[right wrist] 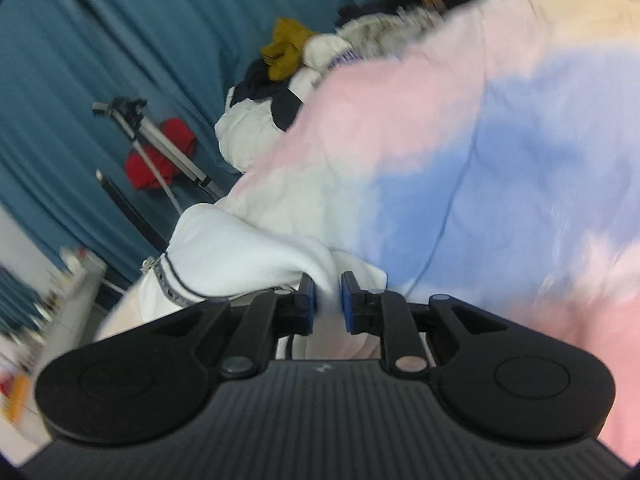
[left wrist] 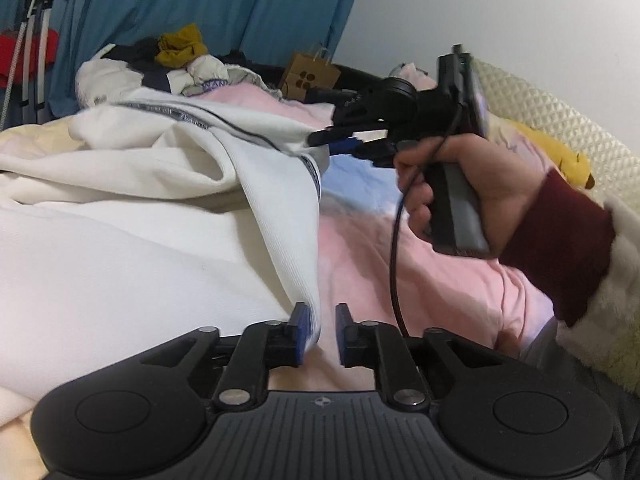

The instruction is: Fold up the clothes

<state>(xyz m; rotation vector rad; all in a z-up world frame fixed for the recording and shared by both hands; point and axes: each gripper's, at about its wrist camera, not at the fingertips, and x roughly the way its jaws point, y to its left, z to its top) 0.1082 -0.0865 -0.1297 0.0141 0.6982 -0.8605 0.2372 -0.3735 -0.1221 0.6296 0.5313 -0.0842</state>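
- Two grippers at work on one white garment, spread over a pink and blue blanket on the bed
- Left gripper slightly parted, a hanging edge of the cloth against its left pad only, so judged released rather than pinching
- Right gripper clenched on a bunched fold of the same garment, gripped by a hand in a dark red sleeve
- Best done by re-closing the left on the hem before lifting, then keeping both corners level and taut
- Striped trim running from far left toward the right gripper; long axis probably along it, hard to tell while crumpled
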